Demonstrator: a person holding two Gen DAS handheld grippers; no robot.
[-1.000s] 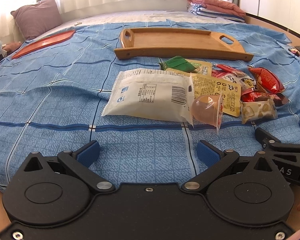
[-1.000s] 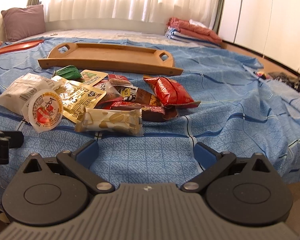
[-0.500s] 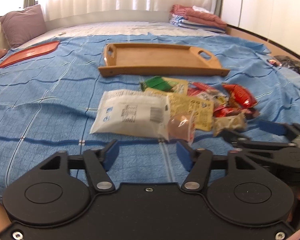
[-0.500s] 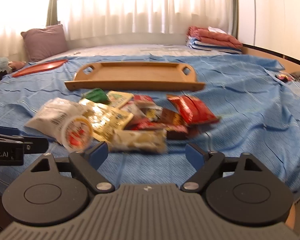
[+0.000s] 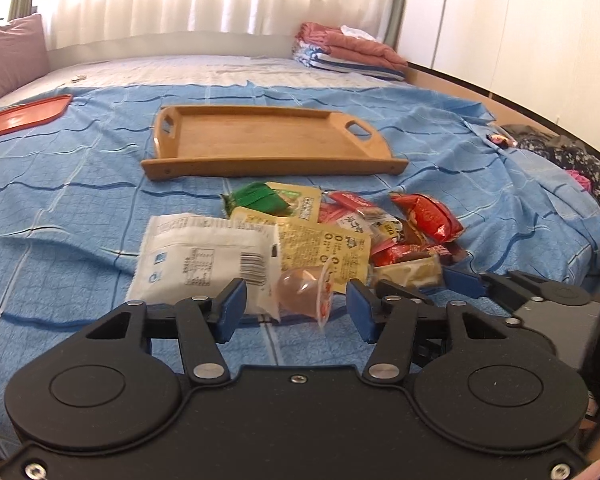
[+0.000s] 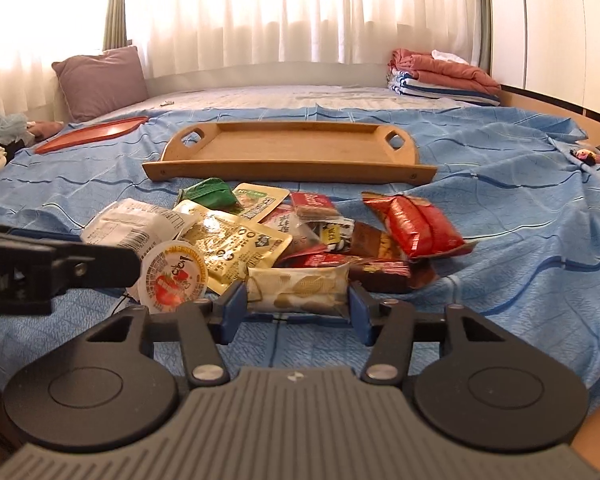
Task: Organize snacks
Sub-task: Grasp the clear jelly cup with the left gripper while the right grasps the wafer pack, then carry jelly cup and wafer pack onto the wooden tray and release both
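Blue pads of my left gripper (image 5: pixel 296 312) have just been closing and are standing about half apart. The clear plastic jelly cup with the red-printed foil lid (image 5: pixel 306 294) is lying on its side in the gap, but neither pad is touching it, so this gripper is holding nothing. At its nine o'clock the white plastic pouch with a barcode (image 5: pixel 204 264) is crowding in. I am judging that I should keep that pouch's edge out of the jaws and squeeze the cup wall gently, since it looks likely to roll or slip. The long wooden tray with cut-out handles (image 5: pixel 272 168), where I am assuming the snacks go, is waiting empty at twelve o'clock, beyond the pile.

From the right wrist, my right gripper (image 6: pixel 296 312) has just been closing too. Its pads are now meeting both ends of the pale cream crinkly biscuit packet (image 6: pixel 298 290), gripping it lengthwise. I would be lifting slowly, as the wrapper looks soft enough to buckle.

Everything is resting on a rumpled blue checked bedspread (image 6: pixel 520 240), which is giving soft footing. A flat red tray (image 6: pixel 92 134) and a mauve pillow (image 6: pixel 100 80) are sitting at ten o'clock, folded blankets (image 6: pixel 440 76) at two, and white curtains (image 6: pixel 300 8) are glowing behind.
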